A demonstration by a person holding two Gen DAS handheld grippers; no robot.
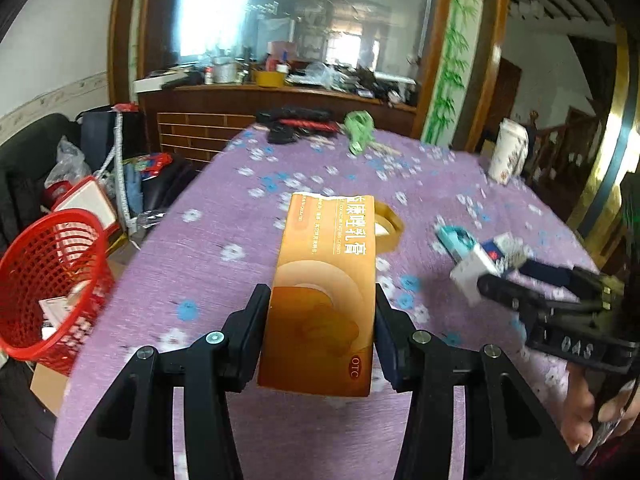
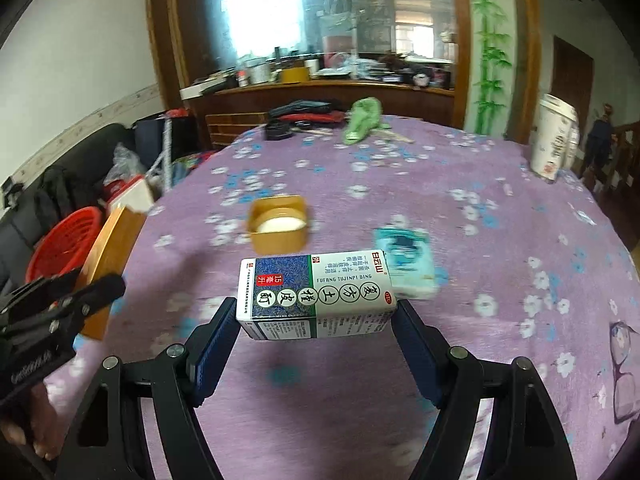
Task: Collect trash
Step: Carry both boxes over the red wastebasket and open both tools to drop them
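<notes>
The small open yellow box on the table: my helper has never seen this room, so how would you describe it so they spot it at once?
Start at the purple flowered tablecloth and look near its middle. The open yellow box sits there, left of a teal packet. Unlike the printed cartons in the grippers, it is plain, squat and open-topped, with something white inside.

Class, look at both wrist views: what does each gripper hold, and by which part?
The left gripper clamps the orange box by its long sides near one end; the right gripper holds the white-and-blue box by its two ends.
</notes>
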